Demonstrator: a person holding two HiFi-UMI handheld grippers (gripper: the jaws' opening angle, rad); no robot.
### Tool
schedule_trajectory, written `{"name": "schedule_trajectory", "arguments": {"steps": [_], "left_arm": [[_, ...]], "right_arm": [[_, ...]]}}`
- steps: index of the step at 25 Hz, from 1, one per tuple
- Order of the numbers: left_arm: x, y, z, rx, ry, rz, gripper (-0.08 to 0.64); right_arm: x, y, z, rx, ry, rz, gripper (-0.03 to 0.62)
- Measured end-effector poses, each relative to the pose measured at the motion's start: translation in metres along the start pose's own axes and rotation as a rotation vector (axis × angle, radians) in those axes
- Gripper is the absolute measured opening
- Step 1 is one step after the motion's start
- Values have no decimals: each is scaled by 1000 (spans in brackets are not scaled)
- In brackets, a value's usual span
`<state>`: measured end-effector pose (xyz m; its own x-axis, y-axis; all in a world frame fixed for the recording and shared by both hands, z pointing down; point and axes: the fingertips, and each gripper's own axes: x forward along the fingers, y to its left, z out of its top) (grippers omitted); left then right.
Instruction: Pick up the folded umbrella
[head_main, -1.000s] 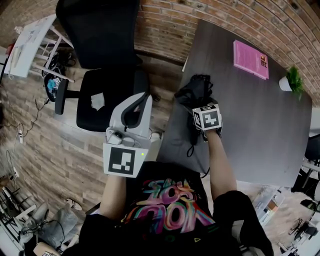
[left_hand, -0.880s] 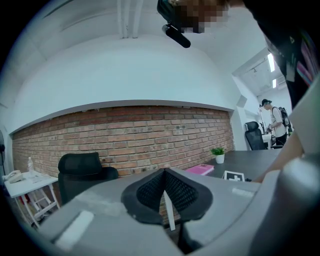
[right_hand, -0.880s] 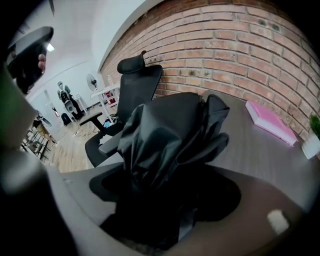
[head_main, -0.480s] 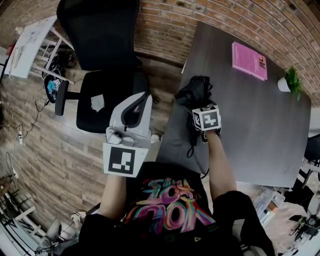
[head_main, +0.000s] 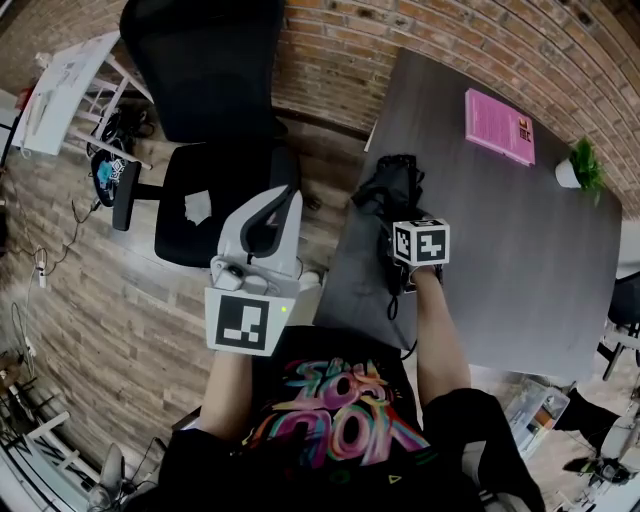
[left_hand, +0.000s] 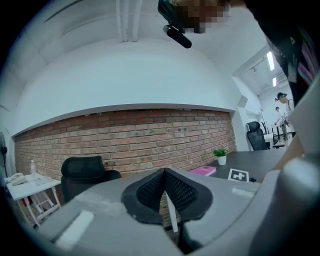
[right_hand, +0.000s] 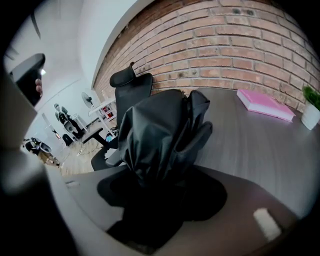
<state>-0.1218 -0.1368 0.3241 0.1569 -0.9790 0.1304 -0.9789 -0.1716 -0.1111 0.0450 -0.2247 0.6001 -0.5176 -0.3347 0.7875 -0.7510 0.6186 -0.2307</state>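
Observation:
The folded black umbrella (head_main: 392, 185) lies near the left edge of the dark table (head_main: 520, 260), its strap trailing toward me. My right gripper (head_main: 400, 222) points steeply down at the umbrella's near end. In the right gripper view the crumpled black fabric (right_hand: 160, 130) fills the gap of my right gripper (right_hand: 155, 200), whose jaws have just been closing and press on it. The umbrella still rests on the table. My left gripper (head_main: 281, 200) hangs in the air left of the table, pointing level, with its pads (left_hand: 150, 192) shut together on nothing.
A pink book (head_main: 500, 122) and a small potted plant (head_main: 583, 160) sit at the table's far side. A black office chair (head_main: 215, 110) stands left of the table before a brick wall. A white side table (head_main: 60, 90) is at far left.
The right gripper's marker cube has rolled and shifted slightly right over the umbrella's near end. The left gripper has not moved.

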Motion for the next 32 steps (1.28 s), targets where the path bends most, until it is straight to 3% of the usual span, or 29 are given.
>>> {"name": "schedule_trajectory", "arguments": {"steps": [17, 32], "left_arm": [[11, -17, 17, 19, -46, -86, 2], [39, -49, 37, 29, -104, -214, 2]], "right_arm": [[-66, 21, 37, 54, -229, 72, 258], [-173, 22, 77, -9, -513, -3, 258]]}}
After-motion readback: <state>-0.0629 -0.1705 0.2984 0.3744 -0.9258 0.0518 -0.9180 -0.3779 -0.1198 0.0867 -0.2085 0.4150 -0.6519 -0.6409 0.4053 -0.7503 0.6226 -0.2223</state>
